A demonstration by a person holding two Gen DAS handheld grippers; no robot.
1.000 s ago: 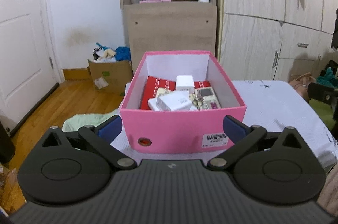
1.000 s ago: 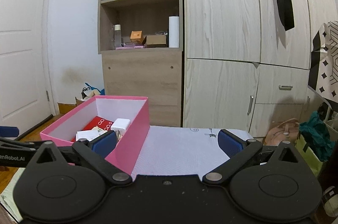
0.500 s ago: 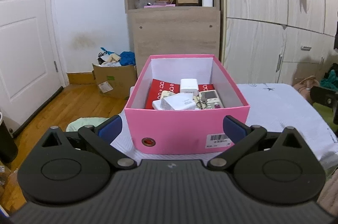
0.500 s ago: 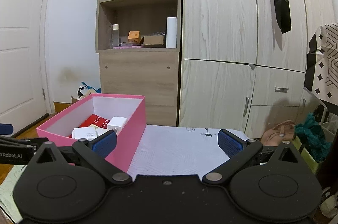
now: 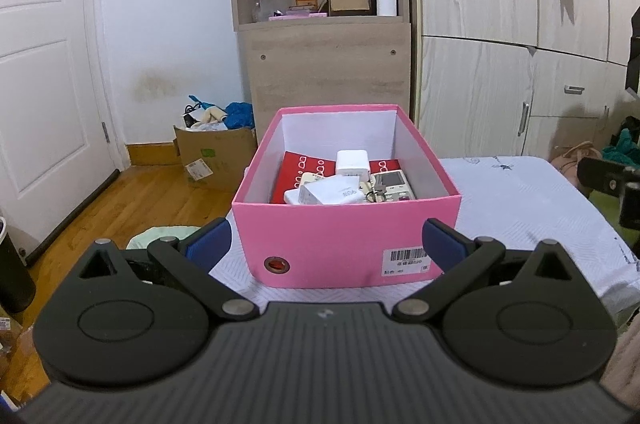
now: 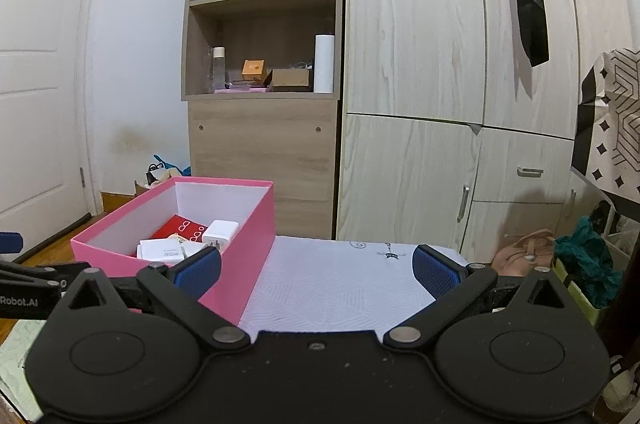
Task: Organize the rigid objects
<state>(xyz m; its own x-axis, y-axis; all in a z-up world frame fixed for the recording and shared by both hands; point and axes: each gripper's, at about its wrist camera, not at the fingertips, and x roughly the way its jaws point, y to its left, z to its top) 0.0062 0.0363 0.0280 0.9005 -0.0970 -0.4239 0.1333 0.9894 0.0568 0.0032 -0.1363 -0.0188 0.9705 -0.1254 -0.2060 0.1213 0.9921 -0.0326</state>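
We find the pink shoebox [image 5: 344, 244] on the bed [image 5: 532, 208], holding chargers, remote etc. Left gripper [image 5: 324, 244] and right gripper [image 6: 316, 270]: fingers wide, nothing held. Risk, in our judgement: a low approach clips the near wall, shoving the box.

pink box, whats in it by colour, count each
Inside the pink box, as far as the left wrist view shows:
white: 3 (charger cube, small carton, plug adapter partly hidden)
red: 1 (flat red box)
cream/grey: 2 (remote, remote)
metal: 1 (keys)
total: 7
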